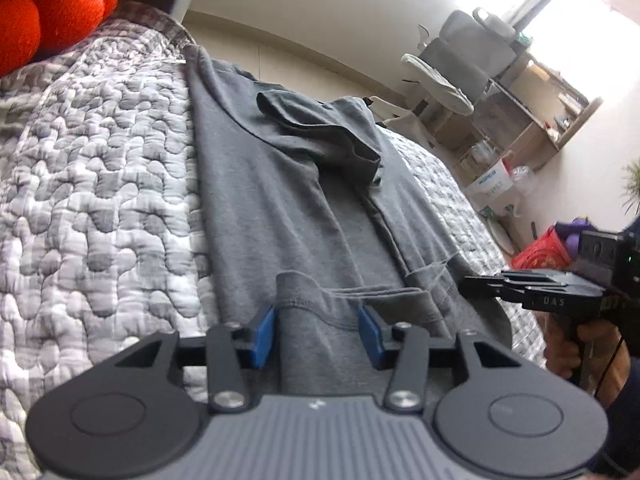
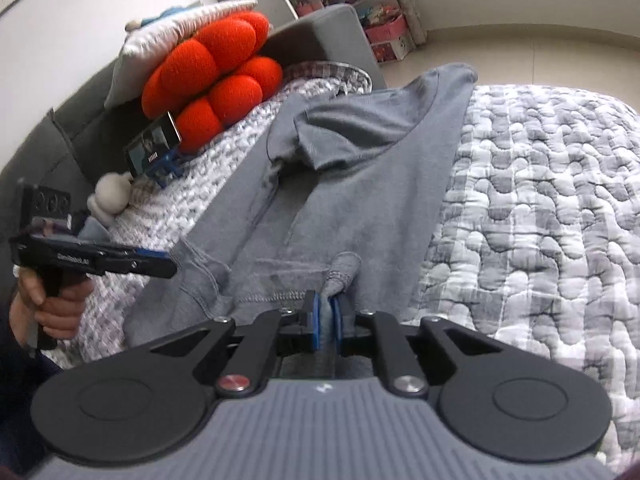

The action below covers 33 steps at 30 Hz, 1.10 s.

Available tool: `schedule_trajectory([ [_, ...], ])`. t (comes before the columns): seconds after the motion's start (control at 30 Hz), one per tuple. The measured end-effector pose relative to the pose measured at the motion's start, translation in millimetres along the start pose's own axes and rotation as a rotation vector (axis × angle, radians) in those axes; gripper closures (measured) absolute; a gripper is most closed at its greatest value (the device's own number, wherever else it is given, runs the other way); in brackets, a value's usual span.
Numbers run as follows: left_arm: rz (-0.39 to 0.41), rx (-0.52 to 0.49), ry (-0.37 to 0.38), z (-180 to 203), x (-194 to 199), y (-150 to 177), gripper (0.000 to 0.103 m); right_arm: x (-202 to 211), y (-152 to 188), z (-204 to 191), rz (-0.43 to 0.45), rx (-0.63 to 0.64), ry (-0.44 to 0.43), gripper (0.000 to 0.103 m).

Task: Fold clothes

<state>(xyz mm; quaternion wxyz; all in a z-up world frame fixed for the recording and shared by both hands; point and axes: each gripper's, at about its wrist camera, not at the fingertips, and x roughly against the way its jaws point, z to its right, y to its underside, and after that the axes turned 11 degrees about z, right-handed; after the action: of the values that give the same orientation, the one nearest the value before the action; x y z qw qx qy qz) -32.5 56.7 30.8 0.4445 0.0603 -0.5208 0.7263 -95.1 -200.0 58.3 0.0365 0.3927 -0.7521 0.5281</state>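
My right gripper (image 2: pixel 325 312) pinches the hem of the limp grey cotton T-shirt (image 1: pixel 280 184) on the quilted bed; my left gripper (image 1: pixel 316 330) gapes astride the hem, where I'd grip this light, floppy cloth.

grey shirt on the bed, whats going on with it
A person is folding a grey T-shirt laid out on a quilted bedspread, with hand-held tongs in each hand. The right tongs are shut on a bunched bit of the hem. The left tongs are open, with the hem edge between the blue pads, not yet clamped. Both sleeves already lie folded inward.
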Motion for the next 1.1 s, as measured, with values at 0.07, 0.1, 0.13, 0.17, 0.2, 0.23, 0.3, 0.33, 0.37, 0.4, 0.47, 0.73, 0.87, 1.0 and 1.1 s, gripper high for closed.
schedule_trajectory([
  [0.07,0.005,-0.016,-0.007,1.8,0.0,0.2,0.062,-2.6,1.4,0.8,-0.012,0.005,-0.002,0.084],
  [0.1,0.007,-0.026,-0.015,2.7,0.1,0.4,0.069,-2.8,1.6,0.8,-0.012,0.005,-0.007,0.08],
  [0.13,0.006,-0.037,-0.023,3.5,-0.2,0.7,0.072,-3.1,1.9,0.9,-0.012,0.005,-0.011,0.079],
  [0.17,0.005,-0.044,-0.029,3.6,-0.5,1.0,0.077,-3.4,2.1,0.5,-0.011,0.008,-0.014,0.079],
  [0.2,0.004,-0.049,-0.034,3.5,-0.3,1.2,0.086,-3.7,2.3,-1.8,-0.007,0.023,-0.01,0.079],
  [0.23,0.004,-0.052,-0.039,3.4,0.3,1.0,0.09,-3.1,2.3,-5.1,0.001,0.046,-0.006,0.082],
  [0.3,0.024,-0.034,-0.035,1.6,7.9,-0.8,0.096,2.1,0.8,-11.5,0.028,0.081,-0.002,0.096],
  [0.33,0.044,-0.019,-0.024,0.2,14.1,-2.0,0.096,9.2,-1.6,-13.0,0.065,0.078,-0.009,0.096],
  [0.37,0.07,-0.001,-0.01,-1.7,20.5,-3.1,0.096,16.8,-4.1,-12.2,0.104,0.061,-0.022,0.096],
  [0.4,0.087,0.016,-0.003,-4.2,24.1,-4.1,0.096,21.5,-5.7,-9.8,0.129,0.042,-0.024,0.096],
  [0.47,0.085,0.047,-0.018,-10.3,21.6,-5.8,0.096,20.4,-6.5,-3.4,0.125,0.022,0.005,0.096],
  [0.73,0.04,0.114,0.0,-19.0,6.7,-4.4,0.083,1.3,-0.7,13.3,0.033,-0.062,0.01,0.087],
  [0.87,0.025,0.132,0.016,-20.8,2.0,-3.0,0.064,2.9,0.6,10.9,0.021,-0.051,-0.02,0.067],
  [1.0,0.028,0.059,-0.015,-10.3,-1.6,-1.3,0.079,6.0,-0.9,4.5,0.047,-0.015,-0.018,0.075],
  [1.1,0.032,0.021,-0.041,-6.2,-0.8,-1.7,0.094,8.4,-2.0,-0.2,0.066,0.012,-0.017,0.092],
])
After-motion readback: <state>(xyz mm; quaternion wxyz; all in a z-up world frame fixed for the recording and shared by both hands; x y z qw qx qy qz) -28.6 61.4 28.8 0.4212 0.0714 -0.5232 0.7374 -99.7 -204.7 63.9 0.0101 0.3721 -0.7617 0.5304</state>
